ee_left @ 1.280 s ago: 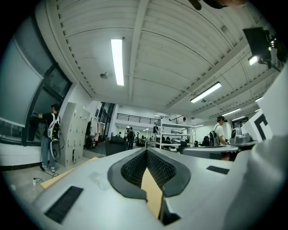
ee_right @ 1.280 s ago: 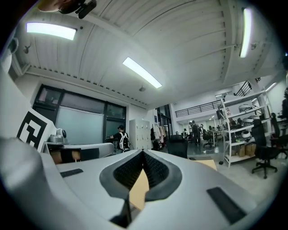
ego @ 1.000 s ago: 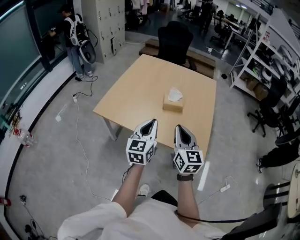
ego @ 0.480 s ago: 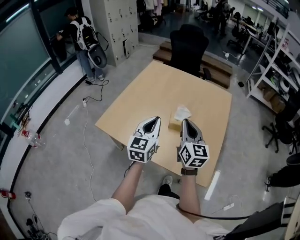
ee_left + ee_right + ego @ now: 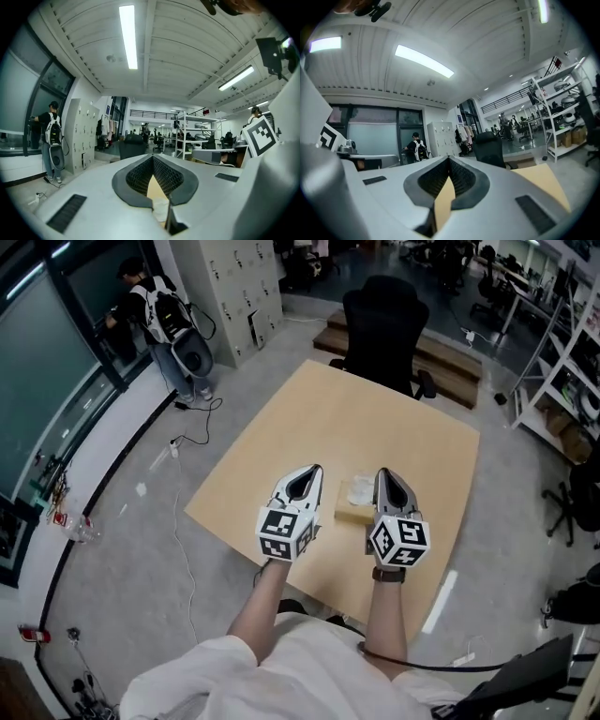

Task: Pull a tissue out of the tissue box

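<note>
The top of the counter (image 5: 375,418) is seen bare almost all over, so wide free room is given there. Only one thing is stood on it: the tissue box (image 5: 352,513), with a white tissue (image 5: 359,490) poking up, near the front edge. It is seen in the gap between the left claw (image 5: 302,482) and the right claw (image 5: 389,486), which are held side by side, each pinched together with nothing inside. The far edge is blocked by a black chair (image 5: 384,329). The floor on the left is crossed by a cable (image 5: 178,521). A person (image 5: 155,315) and shelves (image 5: 562,362) are found well apart from the counter.
</note>
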The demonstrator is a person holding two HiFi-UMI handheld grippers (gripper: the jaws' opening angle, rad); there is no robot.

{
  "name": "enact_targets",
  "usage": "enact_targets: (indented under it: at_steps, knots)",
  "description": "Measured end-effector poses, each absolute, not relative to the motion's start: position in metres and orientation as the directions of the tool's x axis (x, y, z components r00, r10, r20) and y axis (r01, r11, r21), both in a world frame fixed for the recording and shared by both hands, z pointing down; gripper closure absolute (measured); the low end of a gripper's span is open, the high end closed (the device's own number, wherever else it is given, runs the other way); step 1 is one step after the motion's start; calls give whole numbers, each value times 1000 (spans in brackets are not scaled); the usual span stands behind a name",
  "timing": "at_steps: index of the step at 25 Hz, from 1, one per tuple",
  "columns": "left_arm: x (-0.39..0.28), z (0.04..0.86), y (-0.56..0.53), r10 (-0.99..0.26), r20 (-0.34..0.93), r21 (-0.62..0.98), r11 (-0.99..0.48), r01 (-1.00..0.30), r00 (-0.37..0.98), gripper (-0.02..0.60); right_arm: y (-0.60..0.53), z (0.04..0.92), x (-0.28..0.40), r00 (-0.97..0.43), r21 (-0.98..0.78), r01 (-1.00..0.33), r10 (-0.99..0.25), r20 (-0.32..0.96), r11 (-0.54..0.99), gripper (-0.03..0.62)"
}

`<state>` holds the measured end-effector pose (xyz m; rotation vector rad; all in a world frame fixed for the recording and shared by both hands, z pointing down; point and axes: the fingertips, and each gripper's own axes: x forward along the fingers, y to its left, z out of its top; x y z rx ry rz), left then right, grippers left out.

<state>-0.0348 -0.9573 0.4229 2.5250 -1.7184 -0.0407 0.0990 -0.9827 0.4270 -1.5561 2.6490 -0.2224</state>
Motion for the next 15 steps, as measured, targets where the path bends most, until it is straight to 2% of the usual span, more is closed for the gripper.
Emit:
enact_targets:
  at_steps: [5,15]
  knots:
    - [-37,431,-1008,-907,38,81,-415,-906,419,588,-1018,433,94,-436,-130,-895,-898,52,427,594]
    - [2,457,-1065,-826,97,103,-546,-831,555,588,-1064,460,126,-350,-104,-935,-925,147,338,594]
